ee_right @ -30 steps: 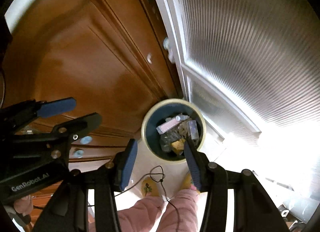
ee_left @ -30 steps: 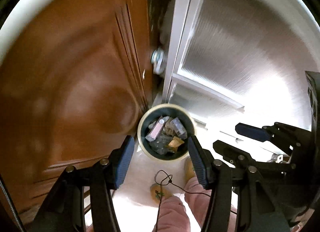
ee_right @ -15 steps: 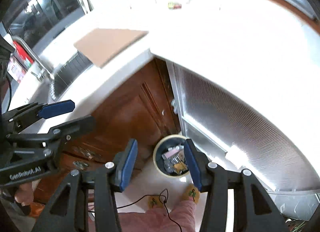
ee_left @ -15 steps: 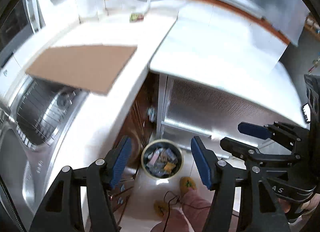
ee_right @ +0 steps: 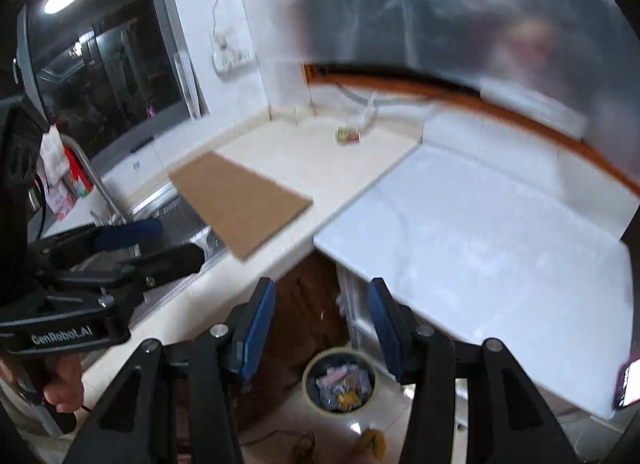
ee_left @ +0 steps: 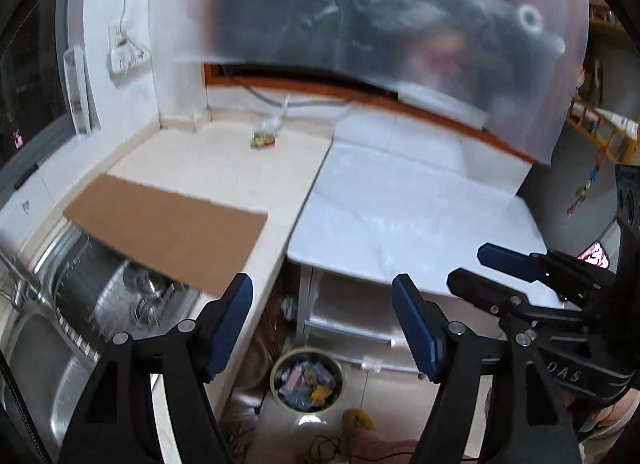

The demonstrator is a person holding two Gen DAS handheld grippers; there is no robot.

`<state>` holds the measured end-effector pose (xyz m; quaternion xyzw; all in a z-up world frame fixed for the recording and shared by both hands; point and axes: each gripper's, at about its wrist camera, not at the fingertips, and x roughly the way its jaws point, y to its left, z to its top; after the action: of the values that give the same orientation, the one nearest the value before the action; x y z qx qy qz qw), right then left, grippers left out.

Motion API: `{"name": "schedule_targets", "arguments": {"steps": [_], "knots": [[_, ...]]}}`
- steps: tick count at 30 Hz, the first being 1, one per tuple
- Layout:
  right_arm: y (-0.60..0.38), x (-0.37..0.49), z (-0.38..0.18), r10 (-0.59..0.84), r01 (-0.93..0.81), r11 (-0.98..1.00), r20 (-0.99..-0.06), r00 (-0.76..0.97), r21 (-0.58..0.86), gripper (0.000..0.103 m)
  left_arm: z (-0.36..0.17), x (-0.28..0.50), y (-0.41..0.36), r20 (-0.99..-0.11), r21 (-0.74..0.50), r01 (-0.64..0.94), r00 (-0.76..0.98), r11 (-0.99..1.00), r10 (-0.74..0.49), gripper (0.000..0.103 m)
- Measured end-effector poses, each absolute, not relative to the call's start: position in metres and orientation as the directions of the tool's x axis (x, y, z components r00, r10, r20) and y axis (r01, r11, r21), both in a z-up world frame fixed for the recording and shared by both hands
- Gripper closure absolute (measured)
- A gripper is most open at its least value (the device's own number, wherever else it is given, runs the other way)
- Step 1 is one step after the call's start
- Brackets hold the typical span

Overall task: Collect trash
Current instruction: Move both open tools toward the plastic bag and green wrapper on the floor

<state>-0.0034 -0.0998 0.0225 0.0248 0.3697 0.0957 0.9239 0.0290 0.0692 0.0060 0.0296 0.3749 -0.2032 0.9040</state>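
Cardboard [ee_left: 168, 230] overhangs the steel sink [ee_left: 52, 328] on a pale desk [ee_left: 224, 168]; a wrapper [ee_left: 263, 139] lies near the wall. Below, the trash bin [ee_left: 307, 380] sits on the floor. Left gripper [ee_left: 322, 324] is opening, empty; right gripper [ee_right: 322, 328] stands apart, empty.

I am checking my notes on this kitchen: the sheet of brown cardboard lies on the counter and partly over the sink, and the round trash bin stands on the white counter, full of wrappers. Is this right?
Not quite. The trash bin stands on the floor below the counter, not on it; the left wrist view shows this. The cardboard does lie on the counter, partly over the sink, and the bin is full of wrappers.
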Motion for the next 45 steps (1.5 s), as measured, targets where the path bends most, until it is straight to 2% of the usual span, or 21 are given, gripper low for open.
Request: {"name": "schedule_targets", "arguments": {"steps": [3,6,14,18,28,34,40,45], "knots": [[-0.100,0.009,0.042,0.169,-0.151,0.985,-0.655,0.737,0.084,0.054,0.026,0.037,0.070,-0.663,-0.082,0.382,0.668,0.920,-0.337,0.032],[-0.100,0.024,0.052,0.154,-0.151,0.987,-0.655,0.740,0.062,0.054,0.040,0.049,0.069,-0.643,-0.063,0.382,0.691,0.922,-0.330,0.024],[-0.119,0.095,0.055,0.155,-0.178,0.983,-0.677,0.719,0.036,0.054,0.063,0.109,0.051,-0.603,0.015,0.344,0.752,0.939,-0.266,0.022],[-0.136,0.143,0.050,0.181,-0.208,0.977,-0.690,0.701,0.046,0.054,0.058,0.162,0.037,-0.621,0.026,0.309,0.750,0.951,-0.227,0.022],[-0.163,0.303,0.013,0.258,-0.317,0.946,-0.749,0.611,0.068,0.054,0.002,0.338,0.008,-0.748,0.001,0.164,0.655,0.986,-0.108,0.022],[-0.163,0.383,-0.019,0.301,-0.348,0.931,-0.764,0.570,0.108,0.054,-0.039,0.409,0.007,-0.788,0.007,0.097,0.613,0.995,-0.055,0.022],[-0.153,0.441,-0.058,0.341,-0.338,0.925,-0.773,0.534,0.175,0.054,-0.080,0.460,0.004,-0.813,-0.001,0.097,0.579,0.995,-0.057,0.022],[-0.145,0.461,-0.079,0.343,-0.311,0.931,-0.757,0.556,0.193,0.054,-0.117,0.504,0.008,-0.842,-0.102,0.064,0.526,0.993,-0.120,0.022]]}}
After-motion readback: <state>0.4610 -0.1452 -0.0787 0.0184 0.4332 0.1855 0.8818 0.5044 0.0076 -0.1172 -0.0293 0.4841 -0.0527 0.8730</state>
